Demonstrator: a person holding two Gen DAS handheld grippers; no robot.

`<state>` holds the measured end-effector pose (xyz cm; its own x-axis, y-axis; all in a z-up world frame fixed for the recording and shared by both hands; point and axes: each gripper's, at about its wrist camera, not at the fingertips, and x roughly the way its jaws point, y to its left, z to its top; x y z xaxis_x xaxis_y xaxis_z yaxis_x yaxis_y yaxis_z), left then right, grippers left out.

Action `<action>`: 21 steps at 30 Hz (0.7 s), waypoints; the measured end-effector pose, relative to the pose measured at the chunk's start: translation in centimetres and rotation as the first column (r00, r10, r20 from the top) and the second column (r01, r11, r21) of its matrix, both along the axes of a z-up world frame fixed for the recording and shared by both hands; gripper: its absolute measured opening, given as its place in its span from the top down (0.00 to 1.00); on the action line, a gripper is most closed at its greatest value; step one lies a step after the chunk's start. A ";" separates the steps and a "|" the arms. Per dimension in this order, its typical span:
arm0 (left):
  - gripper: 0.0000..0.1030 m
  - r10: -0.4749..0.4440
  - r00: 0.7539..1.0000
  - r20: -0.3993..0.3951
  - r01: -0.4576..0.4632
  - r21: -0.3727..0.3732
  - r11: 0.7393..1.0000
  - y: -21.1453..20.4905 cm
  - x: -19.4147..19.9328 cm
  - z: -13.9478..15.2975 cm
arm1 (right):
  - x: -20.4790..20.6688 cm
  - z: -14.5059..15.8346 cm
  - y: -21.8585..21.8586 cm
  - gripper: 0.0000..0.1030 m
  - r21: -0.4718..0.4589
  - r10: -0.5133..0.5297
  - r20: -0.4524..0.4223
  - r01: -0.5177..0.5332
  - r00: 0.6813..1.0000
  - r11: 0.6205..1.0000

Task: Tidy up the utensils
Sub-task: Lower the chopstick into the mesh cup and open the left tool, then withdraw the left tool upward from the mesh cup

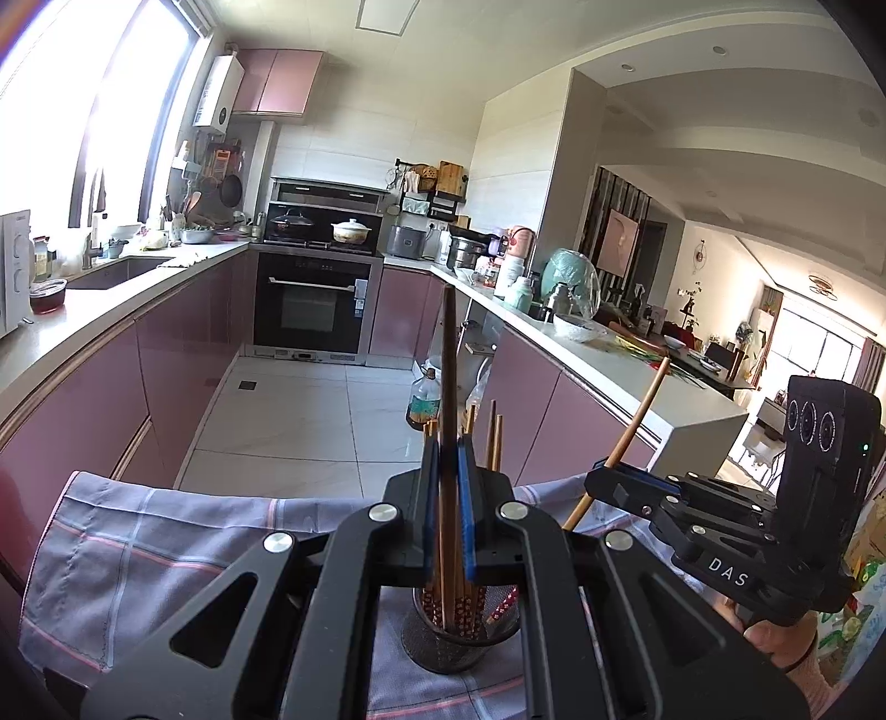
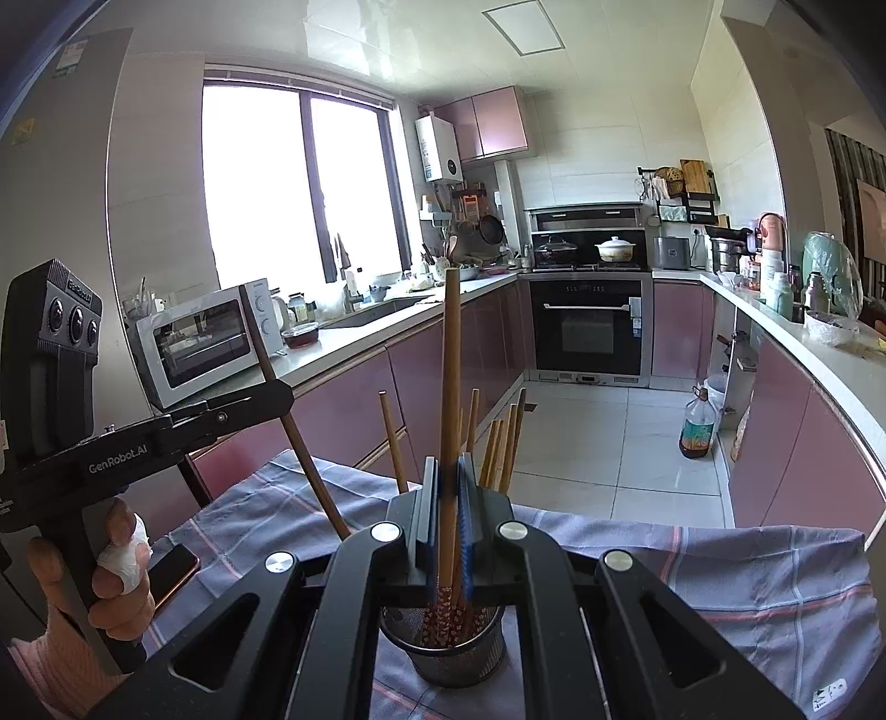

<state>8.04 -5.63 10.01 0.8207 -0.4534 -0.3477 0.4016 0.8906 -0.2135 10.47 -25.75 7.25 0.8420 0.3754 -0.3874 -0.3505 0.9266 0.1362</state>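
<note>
Upright chopsticks (image 2: 501,448) crowd holder (image 2: 443,653); cloth (image 2: 747,581) beside bare.

Kitchen, U-shaped. Pink base cabinets (image 2: 443,382) under a pale counter (image 1: 94,310) on both sides; pink wall cabinets (image 1: 277,80) in the far corner beside a white boiler (image 1: 217,91). Large window (image 2: 293,183) over the sink (image 1: 119,271), overexposed with daylight. Built-in oven (image 1: 313,307) at the far end, hob above with a lidded pan (image 1: 290,221) and a white pot (image 1: 350,230); dark hood (image 2: 584,216) over it. White toaster oven (image 2: 205,338) on the left counter. Floor (image 1: 310,410) of pale large tiles; bottle (image 2: 696,423) standing on it. Walls white-tiled; ceiling (image 2: 421,39) panelled, glossy. Checked cloth (image 2: 747,581) covers the near table. Living room (image 1: 797,332) open to the right, sunlit.
</note>
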 end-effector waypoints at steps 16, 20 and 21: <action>0.93 -0.022 0.998 -0.055 0.027 0.079 0.997 -2.2 1.7 -1.9 | 1.1 -1.7 0.8 0.95 -0.026 0.006 -0.060 -0.008 0.998 1.000; 0.93 -0.022 0.997 -0.075 0.030 0.101 0.994 -2.2 2.2 -2.7 | 1.3 -2.1 0.7 0.95 -0.029 0.003 -0.076 -0.005 0.997 1.000; 0.93 -0.024 0.997 -0.079 0.032 0.107 0.994 -2.3 2.4 -2.9 | 1.4 -2.2 0.6 0.95 -0.031 0.002 -0.079 -0.004 0.997 1.000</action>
<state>10.39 -7.93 7.10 0.7770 -0.4320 -0.4580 0.4126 0.8988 -0.1478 11.82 -25.11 5.05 0.8073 0.3646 -0.4641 -0.3425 0.9298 0.1348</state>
